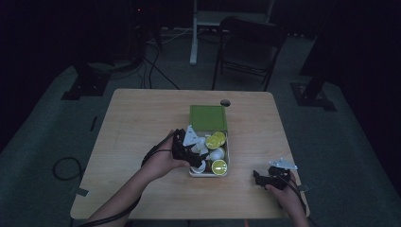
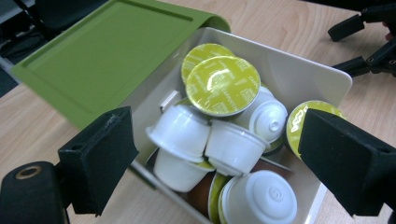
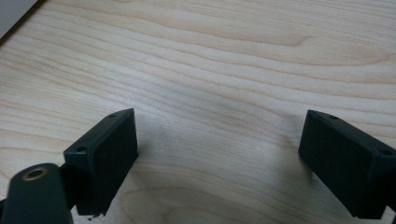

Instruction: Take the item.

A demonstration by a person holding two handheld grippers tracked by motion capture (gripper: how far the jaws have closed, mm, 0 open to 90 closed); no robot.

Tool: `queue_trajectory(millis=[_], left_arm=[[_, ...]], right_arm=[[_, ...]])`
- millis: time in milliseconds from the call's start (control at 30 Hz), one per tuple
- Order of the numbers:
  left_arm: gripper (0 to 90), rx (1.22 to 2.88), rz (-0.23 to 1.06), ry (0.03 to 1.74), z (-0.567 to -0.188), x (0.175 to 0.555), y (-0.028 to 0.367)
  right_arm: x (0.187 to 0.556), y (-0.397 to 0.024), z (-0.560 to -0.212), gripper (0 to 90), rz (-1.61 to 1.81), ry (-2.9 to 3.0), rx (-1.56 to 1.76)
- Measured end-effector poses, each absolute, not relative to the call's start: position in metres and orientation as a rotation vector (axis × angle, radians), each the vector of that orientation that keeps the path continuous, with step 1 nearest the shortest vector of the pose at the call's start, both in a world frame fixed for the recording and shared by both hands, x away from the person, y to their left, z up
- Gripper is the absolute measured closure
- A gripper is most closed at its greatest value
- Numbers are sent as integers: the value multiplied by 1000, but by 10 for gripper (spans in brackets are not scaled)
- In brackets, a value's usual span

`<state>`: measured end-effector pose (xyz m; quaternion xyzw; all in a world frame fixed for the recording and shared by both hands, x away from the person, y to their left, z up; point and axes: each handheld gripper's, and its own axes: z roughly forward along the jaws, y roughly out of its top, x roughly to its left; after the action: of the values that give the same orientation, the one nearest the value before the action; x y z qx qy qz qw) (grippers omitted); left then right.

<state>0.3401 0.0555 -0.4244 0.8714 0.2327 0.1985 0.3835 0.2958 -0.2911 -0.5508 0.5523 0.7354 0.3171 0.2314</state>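
Note:
A white box (image 1: 228, 156) with its green lid (image 1: 208, 117) swung open at the far end sits mid-table. It holds several coffee capsules (image 1: 219, 166), some white-bodied, some showing yellow-green foil tops (image 2: 223, 85). My left gripper (image 1: 198, 158) hangs over the box's left side. In the left gripper view it (image 2: 217, 135) stands open above the white capsules (image 2: 232, 145), the pads apart from them. My right gripper (image 1: 259, 178) rests near the table's front right, open over bare wood (image 3: 219, 140), and shows again as a far-off gripper (image 2: 369, 42) in the left gripper view.
The wooden table (image 1: 142, 123) has a round cable hole (image 1: 225, 102) behind the lid. A folding chair (image 1: 248, 45) stands beyond the far edge. Cables lie on the dark floor (image 1: 66, 168) at the left.

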Motion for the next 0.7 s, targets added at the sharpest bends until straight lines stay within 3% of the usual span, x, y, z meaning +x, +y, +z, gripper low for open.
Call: queue_trajectory(millis=[700], left_arm=[[139, 2261, 449, 601, -434, 364, 17]], right_arm=[[296, -291, -551, 113, 873, 2020, 1518]])
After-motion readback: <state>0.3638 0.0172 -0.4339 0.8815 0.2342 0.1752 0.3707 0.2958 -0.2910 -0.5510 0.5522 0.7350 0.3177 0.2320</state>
